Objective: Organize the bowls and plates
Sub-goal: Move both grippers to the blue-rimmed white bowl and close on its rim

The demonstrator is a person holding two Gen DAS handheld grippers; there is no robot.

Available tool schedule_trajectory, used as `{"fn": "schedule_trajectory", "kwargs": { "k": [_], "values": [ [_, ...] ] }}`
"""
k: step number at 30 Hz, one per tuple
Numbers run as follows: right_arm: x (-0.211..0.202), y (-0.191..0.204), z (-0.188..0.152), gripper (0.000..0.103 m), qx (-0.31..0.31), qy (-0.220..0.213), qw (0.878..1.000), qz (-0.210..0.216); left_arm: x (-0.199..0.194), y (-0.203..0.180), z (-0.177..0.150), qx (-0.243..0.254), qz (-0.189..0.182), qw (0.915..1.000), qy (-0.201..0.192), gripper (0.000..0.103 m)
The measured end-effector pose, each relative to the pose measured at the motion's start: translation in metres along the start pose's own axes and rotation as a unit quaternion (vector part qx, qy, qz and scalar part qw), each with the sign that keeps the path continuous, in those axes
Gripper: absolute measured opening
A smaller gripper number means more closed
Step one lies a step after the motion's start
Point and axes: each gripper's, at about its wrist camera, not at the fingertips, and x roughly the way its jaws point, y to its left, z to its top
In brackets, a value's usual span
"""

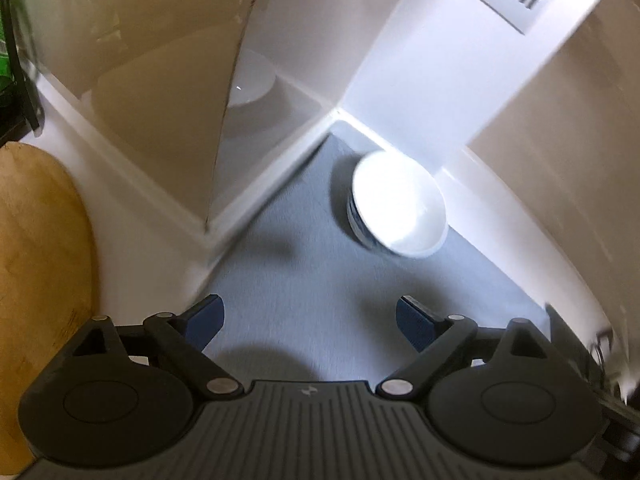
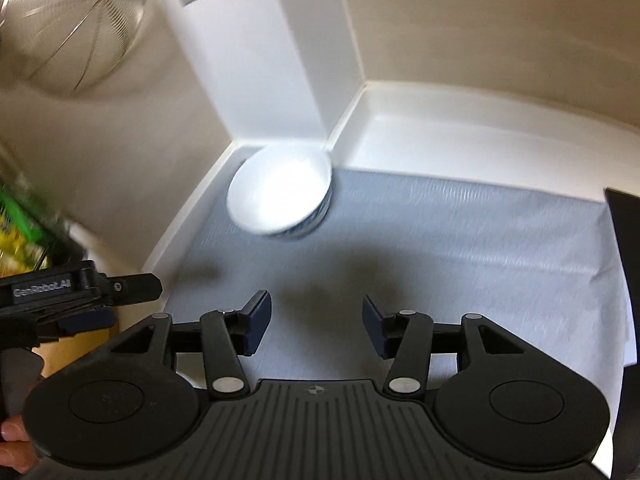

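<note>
**Bowl ahead of both tongs, nothing in hand**

Nearest you, your left tongs (image 1: pixel 310 322) stood wide apart with only grey mat (image 1: pixel 304 280) between the pads; they held nothing. Your right tongs (image 2: pixel 316 326) were parted about halfway, narrower than the left, and likewise held nothing, with bare mat showing in the gap. In the right view the left tongs sat just beside the right, at its left edge, so the two were close together.

Beyond the fingertips, the bowl (image 2: pixel 280 192) stood upright on the mat, well clear of both tongs, tucked into the corner where the white walls met. From your right tongs it lay ahead and slightly left; from your left tongs it lay ahead and to the right (image 1: pixel 398 204). Being round, it offered no long axis to line up on. Neither tongs looked clearly nearer; I would judge it about even.

Farther off, a wire strainer (image 2: pixel 72 24) hung above and left.
</note>
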Motion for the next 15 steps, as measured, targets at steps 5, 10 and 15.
{"fn": "schedule_trajectory", "kwargs": {
  "k": [5,10,15],
  "values": [
    [0.019,-0.008,0.017,0.055,0.013,-0.002,1.0,-0.004,0.02,-0.01,0.018,-0.008,0.017,0.9998,-0.009,0.095],
    [0.048,-0.011,0.031,0.055,0.024,0.007,1.0,-0.006,0.043,-0.017,0.031,-0.024,0.027,0.9993,0.0,0.095],
    [0.077,-0.012,0.05,0.055,0.022,0.007,1.0,-0.012,0.065,-0.025,0.036,-0.052,0.033,0.9981,-0.002,0.103]
  ]
}}
